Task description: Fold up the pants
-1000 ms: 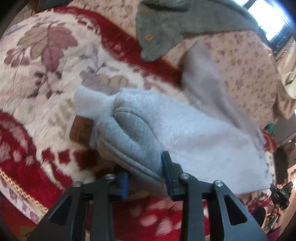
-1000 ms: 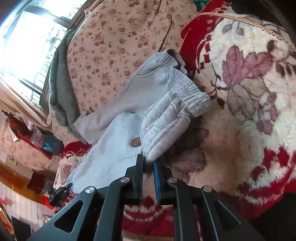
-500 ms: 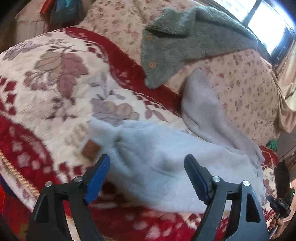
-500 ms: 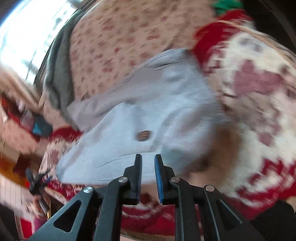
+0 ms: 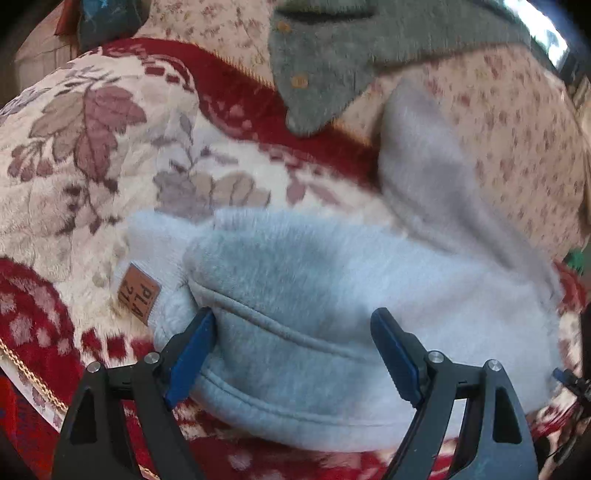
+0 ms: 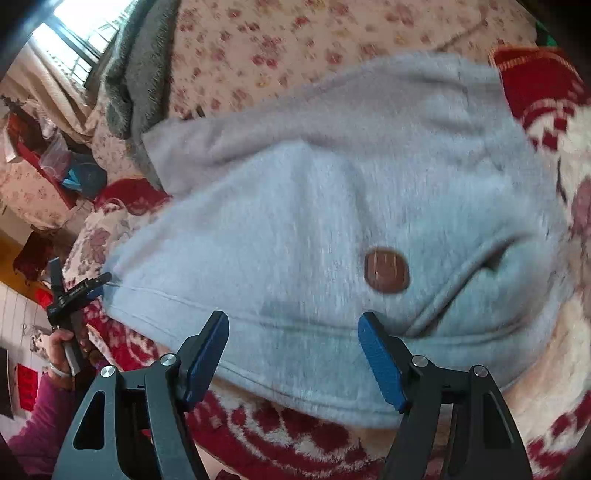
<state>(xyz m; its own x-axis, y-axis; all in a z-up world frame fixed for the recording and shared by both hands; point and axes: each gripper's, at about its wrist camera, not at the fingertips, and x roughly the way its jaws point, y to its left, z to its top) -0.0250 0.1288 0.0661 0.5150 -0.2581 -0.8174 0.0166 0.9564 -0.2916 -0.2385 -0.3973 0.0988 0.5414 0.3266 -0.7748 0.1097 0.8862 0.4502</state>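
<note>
Light grey fleece pants (image 5: 332, 295) lie folded over on a red and cream floral blanket (image 5: 92, 147). A brown rectangular patch (image 5: 138, 293) shows at their left end. My left gripper (image 5: 295, 354) is open, its blue pads on either side of the near folded hem. In the right wrist view the pants (image 6: 314, 221) show a round brown patch (image 6: 386, 275) and a pocket slit. My right gripper (image 6: 293, 354) is open over the near hem, holding nothing. The left gripper (image 6: 79, 291) also shows far left in that view.
A dark grey fleece garment with buttons (image 5: 351, 48) lies on a small-flowered cover (image 5: 517, 147) behind the pants. A window (image 6: 77, 33) is at the upper left of the right wrist view. The blanket's fringed edge (image 5: 29, 373) runs near the lower left.
My right gripper has opened and let go of the pants' cuff end, which now lies folded over the waist part. My left gripper opened half a second ago and has moved closer to the hem.
</note>
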